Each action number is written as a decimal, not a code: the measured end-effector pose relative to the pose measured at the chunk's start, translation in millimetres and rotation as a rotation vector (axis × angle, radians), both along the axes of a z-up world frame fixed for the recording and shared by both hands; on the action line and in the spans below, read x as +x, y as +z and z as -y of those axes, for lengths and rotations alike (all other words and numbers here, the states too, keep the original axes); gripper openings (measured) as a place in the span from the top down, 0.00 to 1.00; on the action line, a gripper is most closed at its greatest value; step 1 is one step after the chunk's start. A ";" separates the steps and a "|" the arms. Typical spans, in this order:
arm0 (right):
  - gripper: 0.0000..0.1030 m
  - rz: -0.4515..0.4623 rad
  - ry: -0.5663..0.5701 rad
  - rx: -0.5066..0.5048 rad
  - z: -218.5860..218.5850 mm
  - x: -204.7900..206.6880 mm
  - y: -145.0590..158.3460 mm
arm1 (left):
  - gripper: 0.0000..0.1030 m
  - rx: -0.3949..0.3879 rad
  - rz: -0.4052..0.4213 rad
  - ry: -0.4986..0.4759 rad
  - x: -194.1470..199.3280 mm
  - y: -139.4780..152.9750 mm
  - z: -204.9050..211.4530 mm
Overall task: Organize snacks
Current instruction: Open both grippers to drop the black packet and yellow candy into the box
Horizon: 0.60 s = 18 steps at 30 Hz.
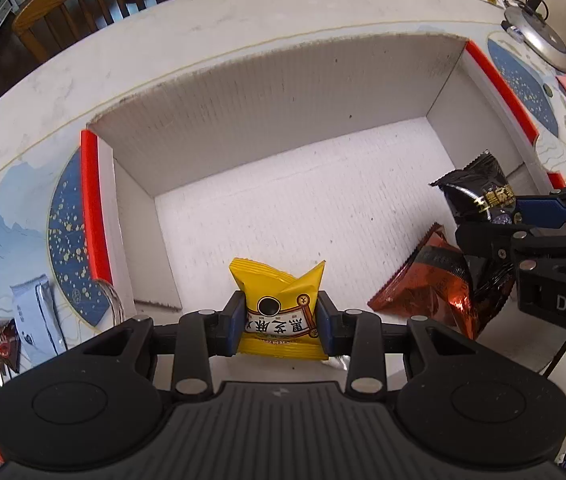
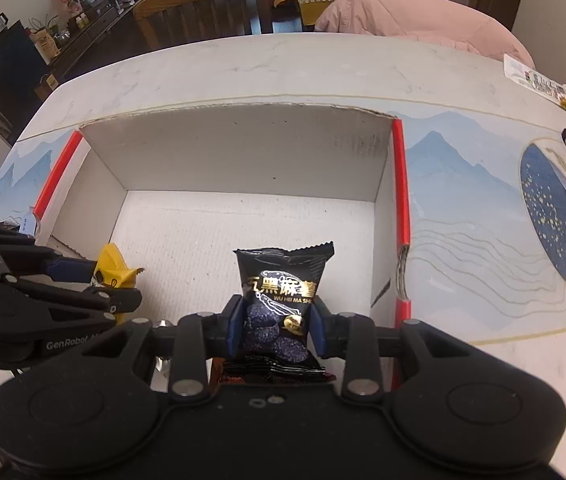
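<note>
**Holding a snack in each gripper over the box**

Your left gripper is pinching a yellow packet between its blue pads, clamped shut on its lower half, at the near edge of the white cardboard box. Your right gripper is squeezing a black packet the same way, holding it upright over the near right part of the box floor. In the left wrist view, a red foil packet is lying on the box floor just under your right gripper, near the right wall. More wrapped snacks are sitting on the table outside the box's left wall. A wooden chair is standing at the table's far side.
</note>
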State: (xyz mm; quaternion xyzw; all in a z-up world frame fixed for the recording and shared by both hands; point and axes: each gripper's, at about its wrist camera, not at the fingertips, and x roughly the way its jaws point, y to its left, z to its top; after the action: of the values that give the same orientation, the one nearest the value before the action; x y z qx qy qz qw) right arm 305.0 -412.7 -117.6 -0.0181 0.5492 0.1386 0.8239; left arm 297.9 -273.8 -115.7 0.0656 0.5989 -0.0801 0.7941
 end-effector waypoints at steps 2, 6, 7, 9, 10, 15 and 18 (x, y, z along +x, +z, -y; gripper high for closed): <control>0.68 -0.004 0.006 -0.002 -1.8 2.2 -0.5 | 0.65 -0.010 -0.006 0.001 0.7 0.4 -0.5; 0.68 -0.010 0.017 -0.004 -3.4 2.4 -0.9 | 0.62 -0.022 0.001 0.003 -2.3 2.1 -2.1; 0.67 -0.011 0.020 -0.005 -3.9 2.0 -0.7 | 0.61 -0.027 0.005 0.004 -2.8 3.0 -2.4; 0.66 -0.013 0.012 -0.003 -3.9 1.4 0.2 | 0.58 -0.039 0.015 0.004 -5.2 5.9 -3.7; 0.66 -0.011 0.009 -0.005 -4.6 0.4 1.1 | 0.57 -0.048 0.018 0.000 -6.6 7.2 -3.7; 0.64 0.008 0.004 -0.009 -8.4 -8.1 7.7 | 0.44 -0.099 0.055 -0.013 -15.8 20.4 -8.1; 0.62 0.025 -0.013 -0.010 -10.9 -14.9 14.1 | 0.44 -0.119 0.087 -0.034 -23.2 30.8 -11.4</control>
State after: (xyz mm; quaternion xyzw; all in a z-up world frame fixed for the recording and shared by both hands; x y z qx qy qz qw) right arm 290.0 -401.8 -103.5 -0.0204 0.5395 0.1302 0.8316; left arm 274.7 -262.4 -85.0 0.0317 0.5567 -0.1261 0.8205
